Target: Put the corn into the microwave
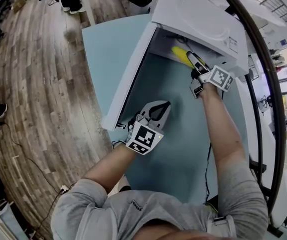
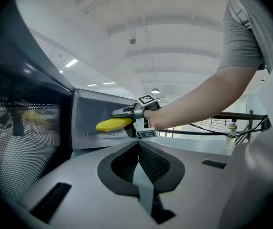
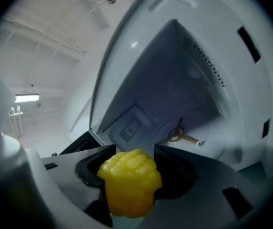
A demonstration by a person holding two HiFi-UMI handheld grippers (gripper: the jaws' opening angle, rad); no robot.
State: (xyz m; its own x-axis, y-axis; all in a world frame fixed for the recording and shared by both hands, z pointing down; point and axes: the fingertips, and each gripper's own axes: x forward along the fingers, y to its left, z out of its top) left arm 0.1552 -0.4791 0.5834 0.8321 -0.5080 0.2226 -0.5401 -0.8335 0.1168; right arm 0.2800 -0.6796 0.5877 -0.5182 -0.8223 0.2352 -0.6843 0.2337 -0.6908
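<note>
Your right gripper [image 1: 193, 60] clamps the yellow corn cob [image 1: 180, 55] at the mouth of the open white microwave [image 1: 198, 14]. Your left gripper [image 2: 138, 151] hangs empty, jaws together.

We see a yellow corn cob [image 3: 129, 187] with bumpy kernels. It lies almost flat, pinched in the jaws of the right gripper [image 1: 192, 59], with its tip poking out in front. It is right at the mouth of the white microwave [image 1: 198, 14]. The microwave's door [image 1: 128, 79] stands wide open.
</note>
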